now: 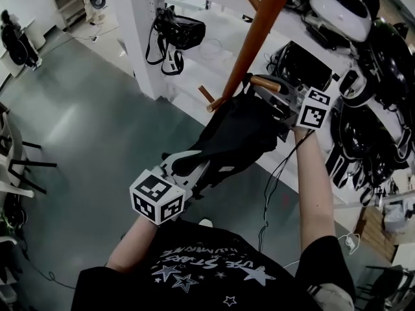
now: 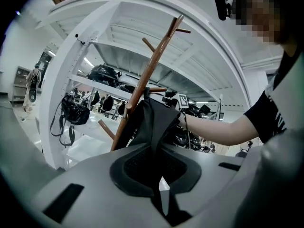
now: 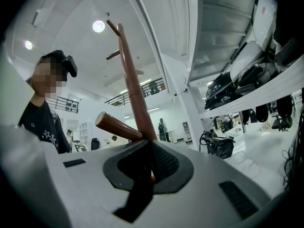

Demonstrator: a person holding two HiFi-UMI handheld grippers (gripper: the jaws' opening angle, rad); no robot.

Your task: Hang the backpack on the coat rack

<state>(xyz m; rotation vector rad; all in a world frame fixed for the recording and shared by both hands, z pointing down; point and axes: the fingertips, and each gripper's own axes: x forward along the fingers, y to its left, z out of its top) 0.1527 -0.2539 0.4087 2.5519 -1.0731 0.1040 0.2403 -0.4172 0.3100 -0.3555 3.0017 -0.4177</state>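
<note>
Backpack (image 1: 237, 135), black and limp, hangs stretched between my two grippers, pressed close against the coat rack (image 1: 256, 34). My right gripper (image 1: 275, 99) is up at the bag's top end. Its own view shows the jaws clamped on a black strap (image 3: 137, 194) that runs down through the dark pads. Just behind those jaws an upward-slanting wooden peg (image 3: 116, 126) meets the brown pole (image 3: 134, 94). The strap reaches up to the base of that peg. I cannot tell whether it is looped over the peg or only lies against it.

My left gripper (image 1: 194, 166) is lower and nearer my body, at the bag's bottom end. Seen along its jaws, they are pinched together on a fold of the black fabric (image 2: 154, 127), which rises from the pads toward the pole. From there my right forearm (image 2: 213, 129) reaches in from the right side to the top of the bag.

In the head view a shorter, lower peg (image 1: 206, 94) sticks out to the left of the pole, bare, just beside the bag. Each gripper's marker cube (image 1: 157, 199) faces up toward me.

Behind the rack stands white shelving (image 1: 139, 31). A black handbag (image 1: 178, 34) sits on one of its shelves, well apart from my bag. Grey-green floor (image 1: 84, 128) lies below.
</note>
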